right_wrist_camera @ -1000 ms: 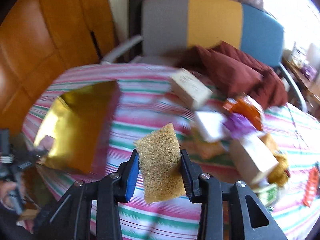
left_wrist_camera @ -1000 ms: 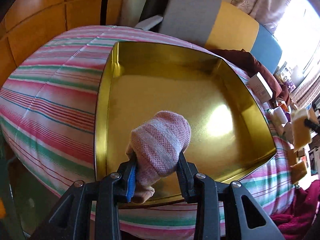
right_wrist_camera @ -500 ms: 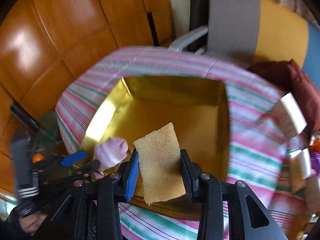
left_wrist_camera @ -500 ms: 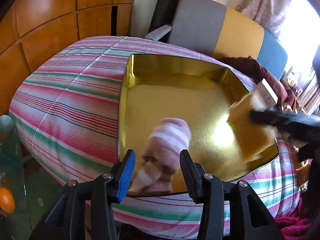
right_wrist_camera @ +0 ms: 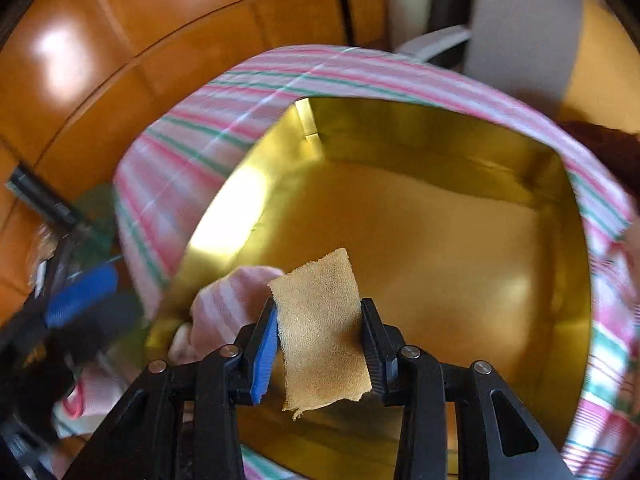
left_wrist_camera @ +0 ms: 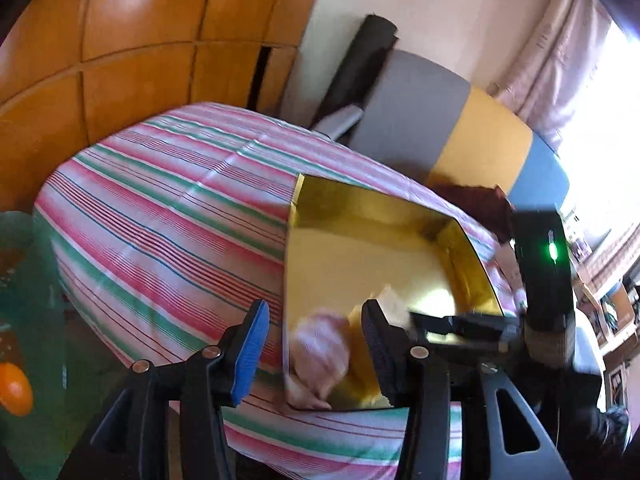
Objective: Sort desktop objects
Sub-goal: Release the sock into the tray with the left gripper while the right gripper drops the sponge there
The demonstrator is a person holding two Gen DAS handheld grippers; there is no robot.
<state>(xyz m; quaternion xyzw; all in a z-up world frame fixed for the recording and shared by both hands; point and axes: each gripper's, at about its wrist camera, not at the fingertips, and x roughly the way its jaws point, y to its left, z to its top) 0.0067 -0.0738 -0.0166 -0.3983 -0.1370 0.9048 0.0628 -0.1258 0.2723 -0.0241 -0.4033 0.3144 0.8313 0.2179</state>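
While the sponge (right_wrist_camera: pixel 324 328) was held clamped by the right hand-held gripper (right_wrist_camera: pixel 320 340) above the gold tray (right_wrist_camera: pixel 460 240) — release judged next — the left hand-held gripper (left_wrist_camera: pixel 312 344) was seen agape, empty; pink sock (left_wrist_camera: pixel 318 354) lay inside the tray.

Orange-brown wooden wall panels (left_wrist_camera: pixel 132 40) curve behind the desk, which wears a pink, green and white striped cloth (left_wrist_camera: pixel 168 216). Beyond stands a chair (left_wrist_camera: pixel 452 120) with a back in grey, yellow and blue. Pale curtains (left_wrist_camera: pixel 560 60) flank a bright window (left_wrist_camera: pixel 612 128) (overexposed). Cream wall (left_wrist_camera: pixel 420 4) between.
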